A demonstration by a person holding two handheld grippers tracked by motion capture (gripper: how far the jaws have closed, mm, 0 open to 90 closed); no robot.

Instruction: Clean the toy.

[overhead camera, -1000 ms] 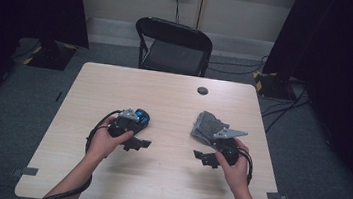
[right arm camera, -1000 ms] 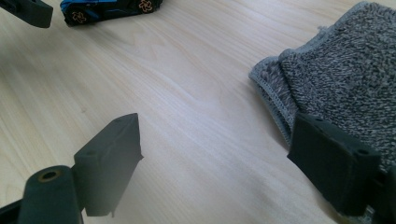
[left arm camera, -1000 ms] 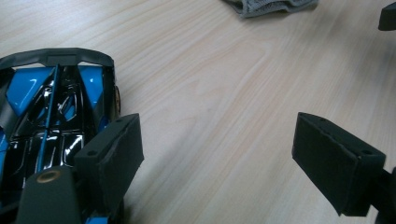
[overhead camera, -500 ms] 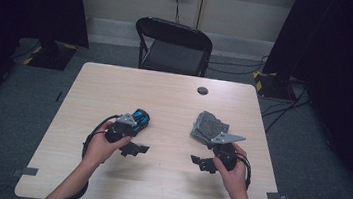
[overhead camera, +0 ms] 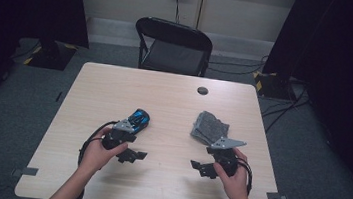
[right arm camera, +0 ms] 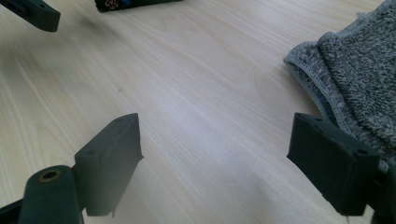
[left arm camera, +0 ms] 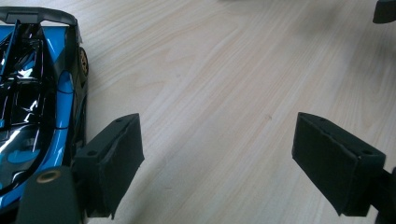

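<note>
Toy car, blue and black, sits on the table at left-centre, just beside the left gripper, whose jaws stand wide w/ nothing but bare wood between them. Right gripper is likewise wide and empty, w/ the folded grey cloth just beside its right jaw, approx. touching. Judging by this, 0 of 2 items are grasped yet: both pickups, and whatever wiping follows, remain.
</note>
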